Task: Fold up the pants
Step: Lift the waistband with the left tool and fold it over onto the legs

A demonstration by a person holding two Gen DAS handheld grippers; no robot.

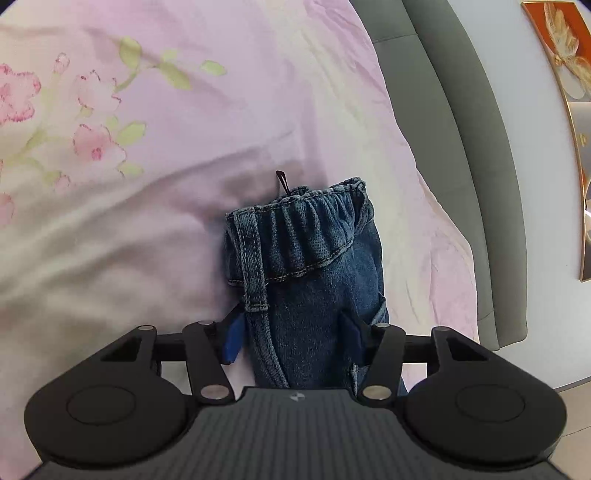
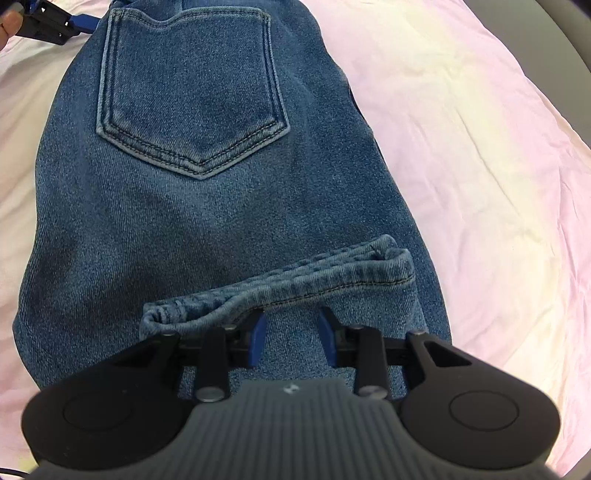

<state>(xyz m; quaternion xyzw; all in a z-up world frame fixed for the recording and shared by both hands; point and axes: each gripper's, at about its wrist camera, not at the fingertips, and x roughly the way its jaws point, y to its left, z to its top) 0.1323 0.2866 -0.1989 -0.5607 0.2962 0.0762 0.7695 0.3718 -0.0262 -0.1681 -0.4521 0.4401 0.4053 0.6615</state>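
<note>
Blue denim pants (image 2: pixel 192 206) lie on a pink bedsheet (image 2: pixel 480 166), back pocket (image 2: pixel 192 96) up. In the left wrist view the elastic waistband (image 1: pixel 306 229) stands bunched in front of my left gripper (image 1: pixel 293 325), whose blue-padded jaws are open on either side of the denim. In the right wrist view a leg hem (image 2: pixel 295 288) lies folded over the seat of the pants, just in front of my right gripper (image 2: pixel 291 325), which is open and hovers over that leg. The left gripper also shows at the top left of the right wrist view (image 2: pixel 59 22).
The pink floral sheet (image 1: pixel 147 147) covers the bed all around the pants. A grey padded headboard (image 1: pixel 461 147) and a white wall with an orange framed picture (image 1: pixel 569 92) are to the right. A thin black loop (image 1: pixel 282 182) pokes up behind the waistband.
</note>
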